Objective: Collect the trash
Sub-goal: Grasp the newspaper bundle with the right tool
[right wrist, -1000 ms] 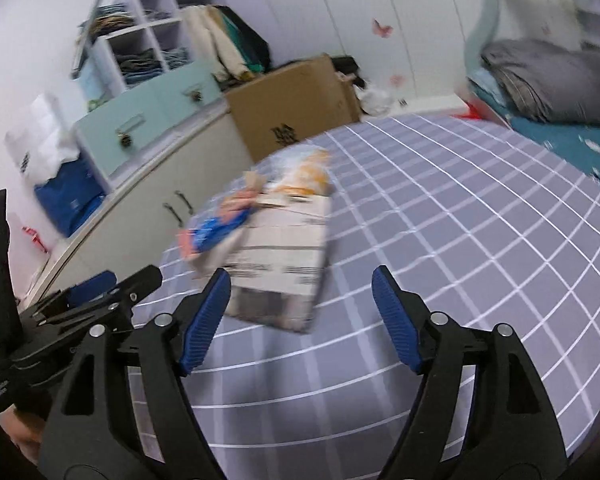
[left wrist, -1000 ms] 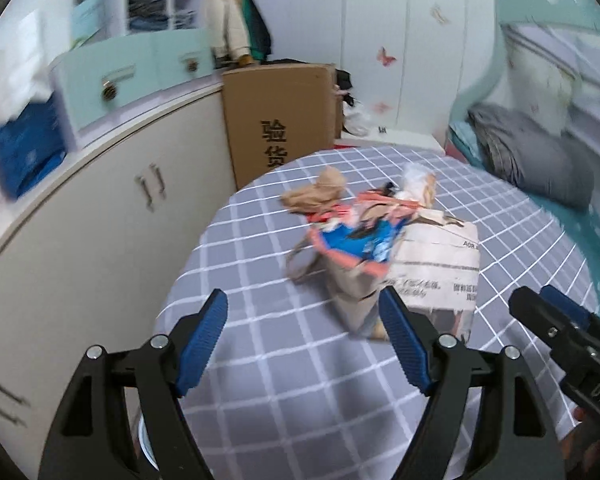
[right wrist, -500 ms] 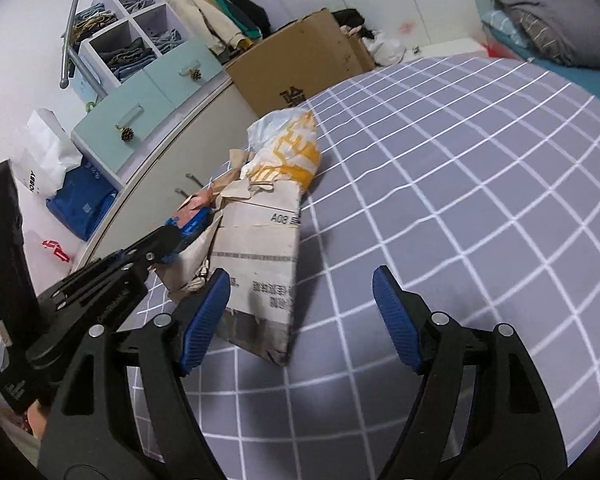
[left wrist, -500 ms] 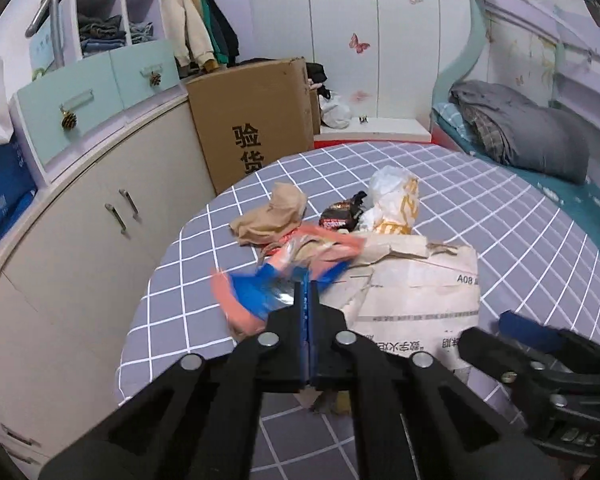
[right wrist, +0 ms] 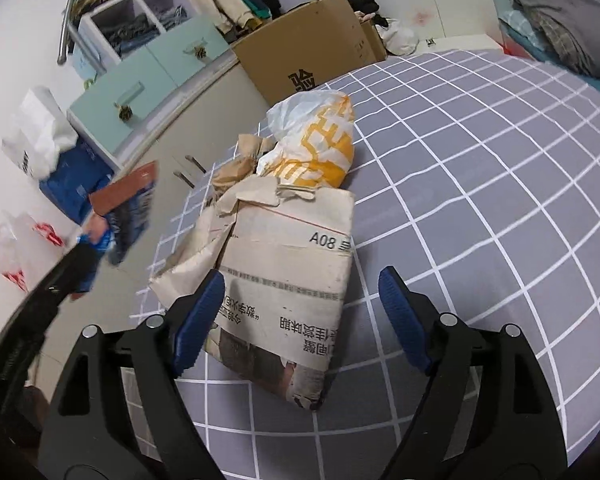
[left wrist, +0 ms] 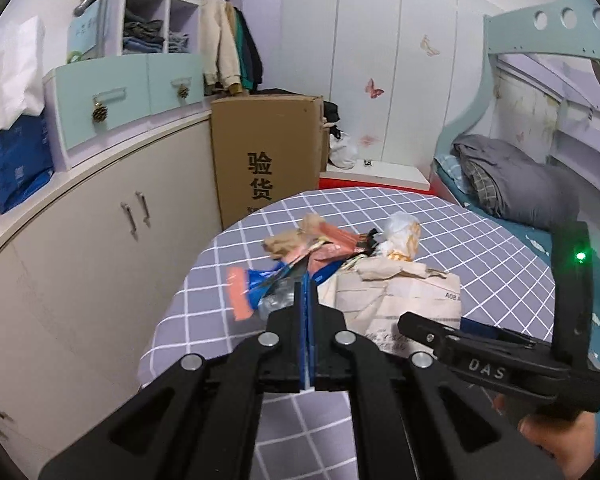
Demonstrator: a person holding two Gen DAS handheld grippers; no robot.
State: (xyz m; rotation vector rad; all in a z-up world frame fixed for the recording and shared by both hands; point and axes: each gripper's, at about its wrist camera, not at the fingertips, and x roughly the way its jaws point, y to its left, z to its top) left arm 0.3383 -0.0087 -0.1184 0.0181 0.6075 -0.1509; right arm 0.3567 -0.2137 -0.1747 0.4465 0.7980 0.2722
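Blue wrapper [left wrist: 256, 286] pinched in left gripper [left wrist: 307, 280], near table edge [left wrist: 172, 308]

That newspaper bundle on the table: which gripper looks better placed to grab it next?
Right. The right gripper is open just in front of the newspaper bundle, while the left gripper is shut on a snack wrapper.

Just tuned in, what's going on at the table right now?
A person is clearing trash off the grid-patterned table with two handheld grippers. The left gripper has its jaws shut on a blue and orange wrapper, which looks lifted clear of the pile. The right gripper hangs open over the folded newspaper bundle, gripping nothing. A white and yellow plastic bag and crumpled brown paper lie behind the bundle.
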